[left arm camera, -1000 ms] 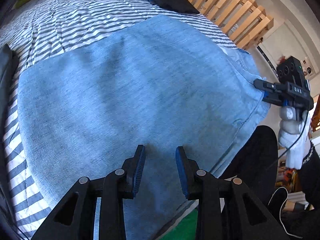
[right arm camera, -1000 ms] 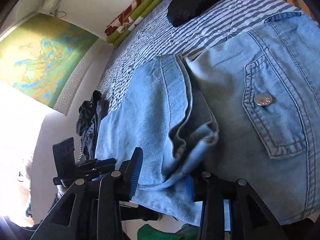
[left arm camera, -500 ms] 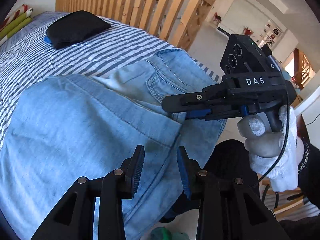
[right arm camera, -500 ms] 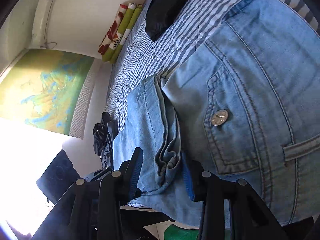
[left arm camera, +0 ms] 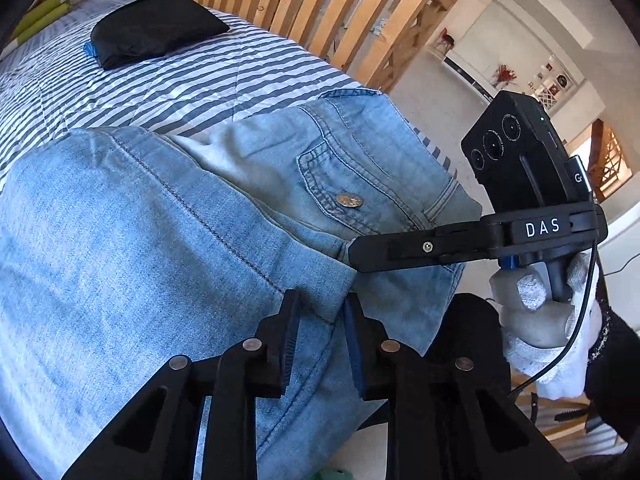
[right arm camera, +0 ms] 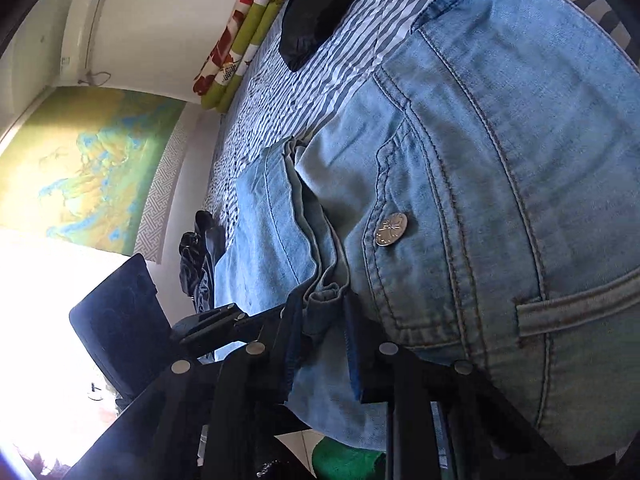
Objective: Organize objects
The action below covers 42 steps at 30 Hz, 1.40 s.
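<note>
Light-blue jeans [left arm camera: 140, 240] lie folded on the striped bed [left arm camera: 192, 80], back pocket with a metal button [left arm camera: 349, 201] facing up. My left gripper [left arm camera: 320, 320] hovers at the near corner of the folded leg. Its jaws are closing with the denim edge between them, and the pads do not visibly press on it. My right gripper [left arm camera: 354, 254], held in a white-gloved hand [left arm camera: 540, 320], reaches in from the right. In the right wrist view the right gripper [right arm camera: 320, 316] is closing, its pads squeezing a bunched fold of the jeans [right arm camera: 500, 160] beside the button [right arm camera: 391, 229].
A black pouch [left arm camera: 156, 28] lies further up the bed, with a wooden slatted rail [left arm camera: 320, 12] behind it. Rolled green and red bedding [right arm camera: 240, 52] sits against the wall. A dark garment [right arm camera: 200, 256] lies at the bed's left edge, and something green [right arm camera: 344, 456] is on the floor.
The left gripper swung from the plain denim to the pocket end, close to the right gripper. Both pairs of jaws narrowed, and the right closed onto the bunched fold.
</note>
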Each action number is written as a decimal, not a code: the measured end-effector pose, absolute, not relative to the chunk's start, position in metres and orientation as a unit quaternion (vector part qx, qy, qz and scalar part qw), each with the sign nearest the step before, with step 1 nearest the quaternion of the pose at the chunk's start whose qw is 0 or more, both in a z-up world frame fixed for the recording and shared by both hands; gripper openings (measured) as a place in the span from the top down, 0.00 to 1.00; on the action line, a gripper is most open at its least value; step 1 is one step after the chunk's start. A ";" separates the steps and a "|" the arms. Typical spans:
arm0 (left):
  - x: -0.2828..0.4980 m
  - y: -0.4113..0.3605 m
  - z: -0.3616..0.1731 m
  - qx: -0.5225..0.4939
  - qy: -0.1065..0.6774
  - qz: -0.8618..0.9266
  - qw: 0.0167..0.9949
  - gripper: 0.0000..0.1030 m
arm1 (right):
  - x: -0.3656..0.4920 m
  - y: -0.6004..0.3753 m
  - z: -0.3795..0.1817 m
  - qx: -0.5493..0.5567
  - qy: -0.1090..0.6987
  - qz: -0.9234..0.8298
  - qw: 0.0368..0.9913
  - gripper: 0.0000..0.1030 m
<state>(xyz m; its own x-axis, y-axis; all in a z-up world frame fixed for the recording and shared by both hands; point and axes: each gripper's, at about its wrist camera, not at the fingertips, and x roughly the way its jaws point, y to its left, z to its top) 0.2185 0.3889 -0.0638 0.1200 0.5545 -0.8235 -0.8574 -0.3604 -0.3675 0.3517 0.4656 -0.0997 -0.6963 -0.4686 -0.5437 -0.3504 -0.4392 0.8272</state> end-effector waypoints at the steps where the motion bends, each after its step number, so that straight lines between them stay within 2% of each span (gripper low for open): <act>1: 0.218 0.388 -0.064 -0.516 0.144 0.643 0.548 0.77 | 0.351 0.464 -0.099 0.390 -0.523 -0.757 0.040 0.81; 2: 0.217 0.388 -0.064 -0.519 0.139 0.639 0.550 0.82 | 0.350 0.463 -0.098 0.394 -0.515 -0.760 0.040 0.82; 4: 0.213 0.386 -0.064 -0.530 0.126 0.632 0.552 0.85 | 0.350 0.460 -0.095 0.395 -0.503 -0.768 0.042 0.91; 8: 0.207 0.383 -0.059 -0.537 0.105 0.630 0.550 0.91 | 0.353 0.453 -0.088 0.404 -0.463 -0.788 0.035 0.95; 11: 0.208 0.381 -0.047 -0.534 0.081 0.633 0.555 0.92 | 0.354 0.446 -0.084 0.414 -0.431 -0.802 0.025 0.95; 17: 0.226 0.390 -0.043 -0.513 0.097 0.638 0.566 0.92 | 0.360 0.441 -0.072 0.407 -0.414 -0.813 0.038 0.96; 21: 0.245 0.392 -0.047 -0.472 0.149 0.665 0.559 0.90 | 0.357 0.435 -0.074 0.427 -0.392 -0.814 0.026 0.96; 22: 0.250 0.392 -0.047 -0.457 0.163 0.671 0.561 0.89 | 0.357 0.437 -0.076 0.427 -0.398 -0.811 0.026 0.96; 23: 0.256 0.392 -0.046 -0.442 0.179 0.676 0.562 0.82 | 0.358 0.439 -0.077 0.425 -0.406 -0.808 0.027 0.96; 24: 0.261 0.391 -0.045 -0.431 0.190 0.680 0.562 0.70 | 0.359 0.441 -0.078 0.422 -0.414 -0.806 0.029 0.96; 26: 0.272 0.391 -0.046 -0.414 0.206 0.684 0.565 0.53 | 0.360 0.446 -0.080 0.414 -0.434 -0.800 0.035 0.96; 27: 0.277 0.392 -0.047 -0.407 0.212 0.685 0.566 0.49 | 0.360 0.447 -0.080 0.409 -0.445 -0.796 0.041 0.96; 29: 0.283 0.396 -0.051 -0.391 0.226 0.699 0.554 0.49 | 0.360 0.447 -0.077 0.405 -0.453 -0.793 0.047 0.96; 30: 0.284 0.398 -0.053 -0.388 0.228 0.708 0.544 0.51 | 0.359 0.447 -0.076 0.404 -0.455 -0.792 0.052 0.96; 31: 0.280 0.400 -0.054 -0.390 0.224 0.717 0.533 0.57 | 0.358 0.446 -0.075 0.403 -0.457 -0.791 0.057 0.96; 32: 0.274 0.401 -0.057 -0.400 0.217 0.724 0.518 0.73 | 0.357 0.446 -0.074 0.403 -0.459 -0.790 0.059 0.96; 33: 0.265 0.400 -0.060 -0.415 0.204 0.724 0.512 0.83 | 0.357 0.446 -0.073 0.403 -0.460 -0.788 0.064 0.96; 38: 0.236 0.374 -0.045 -0.446 0.109 0.713 0.531 0.87 | 0.356 0.443 -0.062 0.399 -0.452 -0.793 0.090 0.98; 41: 0.233 0.345 -0.018 -0.430 0.062 0.714 0.549 0.87 | 0.355 0.460 -0.056 0.393 -0.463 -0.791 0.069 0.86; 42: 0.233 0.337 -0.011 -0.424 0.055 0.716 0.551 0.87 | 0.352 0.468 -0.057 0.390 -0.482 -0.782 0.068 0.73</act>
